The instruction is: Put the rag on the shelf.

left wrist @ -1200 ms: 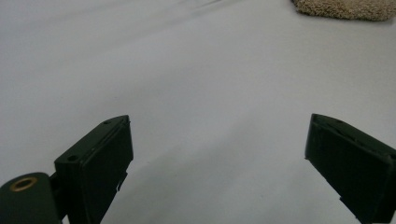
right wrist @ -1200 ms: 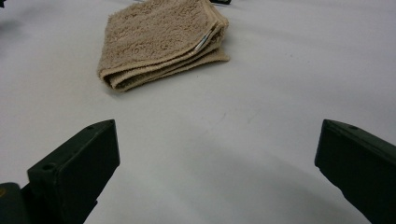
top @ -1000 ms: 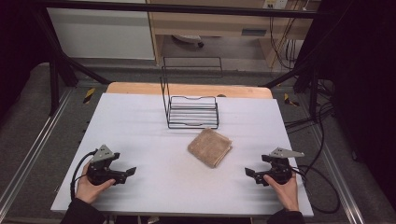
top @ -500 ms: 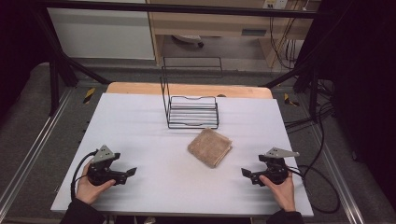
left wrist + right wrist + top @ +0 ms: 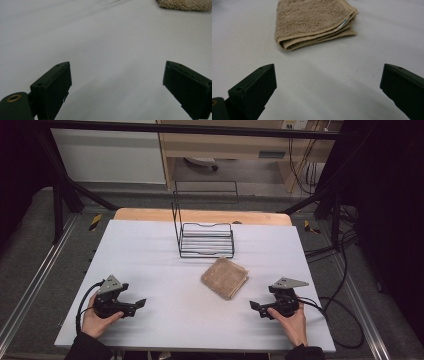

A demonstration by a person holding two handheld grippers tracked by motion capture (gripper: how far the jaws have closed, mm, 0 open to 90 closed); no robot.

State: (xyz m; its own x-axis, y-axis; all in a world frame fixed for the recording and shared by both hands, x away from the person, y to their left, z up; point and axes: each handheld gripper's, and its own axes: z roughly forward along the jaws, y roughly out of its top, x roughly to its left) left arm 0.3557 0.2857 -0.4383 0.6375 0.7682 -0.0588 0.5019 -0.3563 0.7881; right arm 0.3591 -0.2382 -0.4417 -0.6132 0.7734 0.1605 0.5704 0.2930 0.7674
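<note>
A folded tan towel (image 5: 225,277) lies on the white table (image 5: 150,250), just in front of a black wire rack (image 5: 206,240). My right gripper (image 5: 255,307) rests at the front right, held by a hand, its jaws wide open and aimed left toward the towel (image 5: 314,22), which lies a short way ahead of them. My left gripper (image 5: 140,304) sits at the front left in the other hand, jaws open over bare table, with a corner of the towel (image 5: 185,4) far ahead at the top right of the left gripper view. Nothing is between either pair of jaws.
The wire rack stands upright at the table's back middle, with a tall wire back panel. Cables (image 5: 340,320) trail off the right edge from the right gripper. A wooden strip (image 5: 200,215) borders the far side. Metal frame bars (image 5: 65,195) flank the table.
The right gripper has slid a little to the left toward the towel. The left gripper and the towel have stayed put.
</note>
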